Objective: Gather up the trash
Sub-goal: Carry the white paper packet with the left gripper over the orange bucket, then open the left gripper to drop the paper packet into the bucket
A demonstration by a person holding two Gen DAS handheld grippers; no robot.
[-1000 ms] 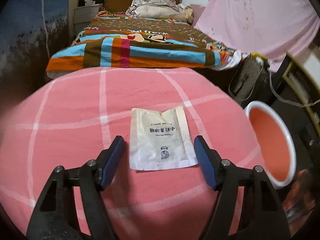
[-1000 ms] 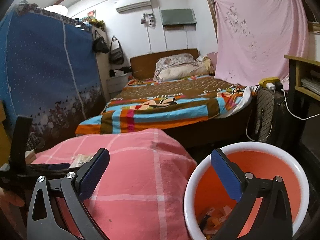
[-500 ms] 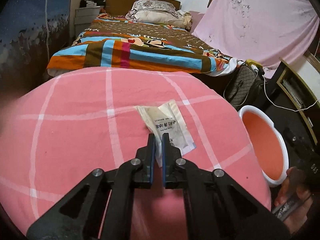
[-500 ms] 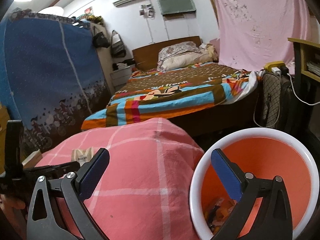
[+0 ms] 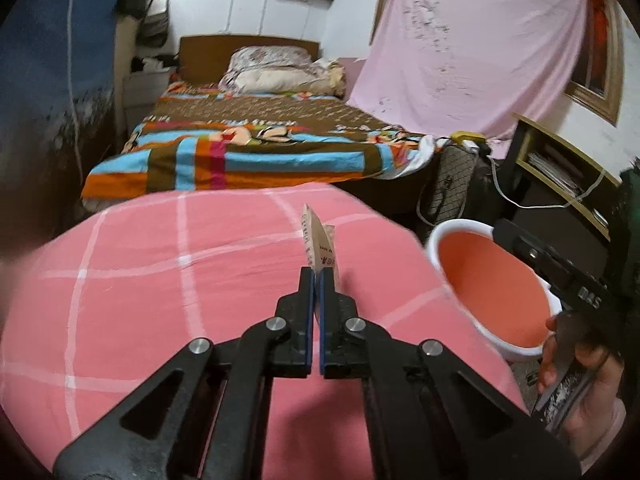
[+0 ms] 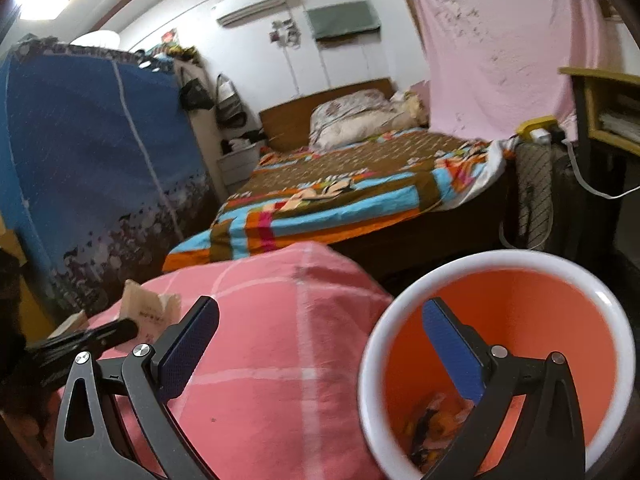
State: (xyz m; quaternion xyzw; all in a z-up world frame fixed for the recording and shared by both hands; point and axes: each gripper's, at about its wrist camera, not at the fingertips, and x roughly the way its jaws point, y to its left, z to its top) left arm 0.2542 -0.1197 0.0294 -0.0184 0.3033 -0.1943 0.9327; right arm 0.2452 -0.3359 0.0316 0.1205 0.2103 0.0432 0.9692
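My left gripper [image 5: 316,276] is pinched on the white packet [image 5: 318,240], which stands on edge, lifted off the pink checked blanket [image 5: 160,300]. My right gripper [image 6: 320,340] has its jaws spread, nothing between them, hovering over the rim of the orange bin [image 6: 560,312] just beside the blanket. Trash scraps [image 6: 436,420] lie at the bin bottom. Striped bed [image 5: 248,152] beyond.

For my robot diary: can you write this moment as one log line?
left gripper: shut on packet, lifted | right gripper: open, over bin | packet not binned yet
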